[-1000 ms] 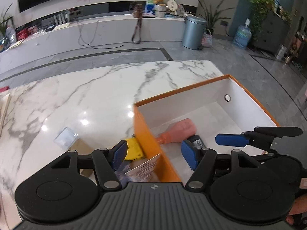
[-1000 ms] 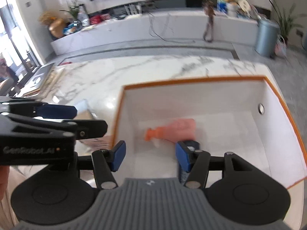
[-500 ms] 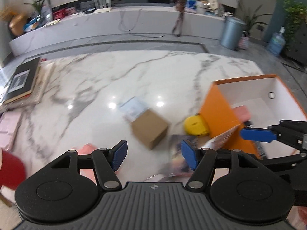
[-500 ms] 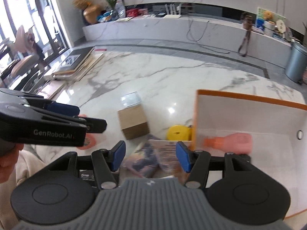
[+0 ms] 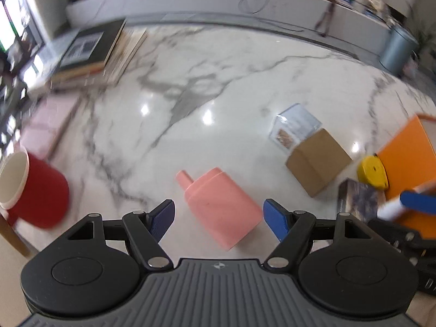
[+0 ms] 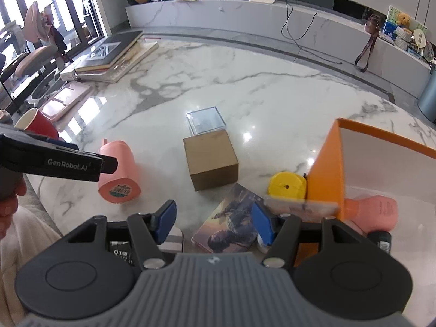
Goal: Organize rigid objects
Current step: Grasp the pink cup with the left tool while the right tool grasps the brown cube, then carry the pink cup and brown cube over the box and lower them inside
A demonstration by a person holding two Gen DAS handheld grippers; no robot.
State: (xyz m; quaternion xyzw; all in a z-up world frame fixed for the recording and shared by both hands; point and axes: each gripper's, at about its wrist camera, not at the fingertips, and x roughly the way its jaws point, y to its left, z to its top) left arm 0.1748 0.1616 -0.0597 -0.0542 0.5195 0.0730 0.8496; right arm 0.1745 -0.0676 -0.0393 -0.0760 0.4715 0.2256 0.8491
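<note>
A pink bottle (image 5: 218,207) lies on the marble table, just ahead of my open, empty left gripper (image 5: 218,219); it also shows in the right wrist view (image 6: 120,171). My right gripper (image 6: 214,222) is open and empty above a picture card (image 6: 231,223) next to the orange box (image 6: 325,169). The box holds another pink bottle (image 6: 370,212) and a dark object (image 6: 380,238). A brown cardboard box (image 6: 211,159), a clear case (image 6: 205,120) and a yellow disc (image 6: 286,185) lie on the table.
A red cup (image 5: 32,190) stands at the table's left edge. Stacked books (image 6: 109,57) and a pink tray (image 6: 68,98) lie at the far left. The left gripper's body (image 6: 54,158) reaches in from the left in the right wrist view.
Both grippers have swung left, away from the orange box. The left one now faces the pink bottle on the table; the right one is over the card beside the box.
</note>
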